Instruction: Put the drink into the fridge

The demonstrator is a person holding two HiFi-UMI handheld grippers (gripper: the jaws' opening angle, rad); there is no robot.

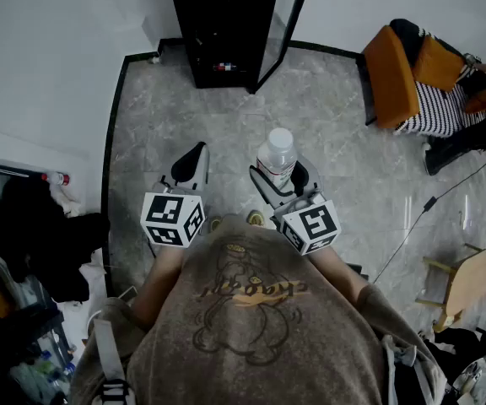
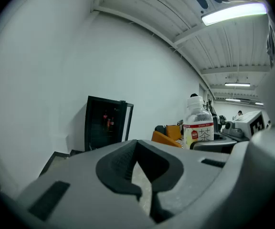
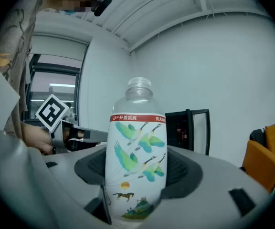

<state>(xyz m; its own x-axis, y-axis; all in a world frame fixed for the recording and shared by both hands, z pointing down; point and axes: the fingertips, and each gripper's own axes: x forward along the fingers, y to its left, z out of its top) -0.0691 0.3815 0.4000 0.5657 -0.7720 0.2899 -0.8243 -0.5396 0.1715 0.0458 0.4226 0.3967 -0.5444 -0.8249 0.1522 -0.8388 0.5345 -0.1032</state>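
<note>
The drink is a clear bottle with a bird-print label and a white cap, standing upright between the jaws of my right gripper, which is shut on it. The pads press its lower half. My left gripper is level with it on the left, shut with nothing in it. From the left gripper view the bottle shows off to the right. The black fridge stands ahead against the wall, its glass door swung open. Red cans show inside.
An orange armchair with a striped cushion stands at the right, and a person's legs beside it. A cable runs over the grey tiled floor to a wooden stool. Dark clutter lines the left wall.
</note>
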